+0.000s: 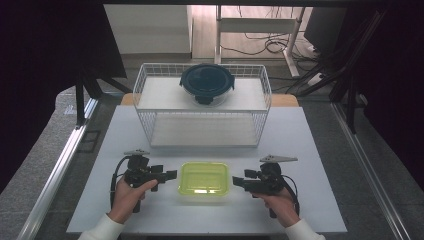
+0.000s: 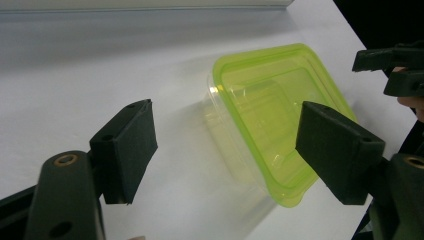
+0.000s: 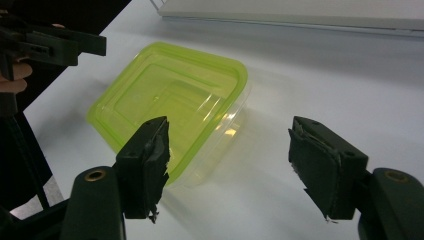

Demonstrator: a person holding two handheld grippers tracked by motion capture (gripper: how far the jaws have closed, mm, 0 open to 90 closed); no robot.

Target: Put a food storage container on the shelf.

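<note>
A clear container with a yellow-green lid lies on the white table near its front edge. My left gripper is held just left of it, jaws open and pointing at it, nothing between them. My right gripper mirrors it on the container's right side, also open and empty. On top of the wire rack's shelf at the back rests a round dark-lidded container.
A white wire rack with two shelves stands across the back of the table. A metal rail runs along the left side. Beyond the rack are a desk frame and cables on the floor.
</note>
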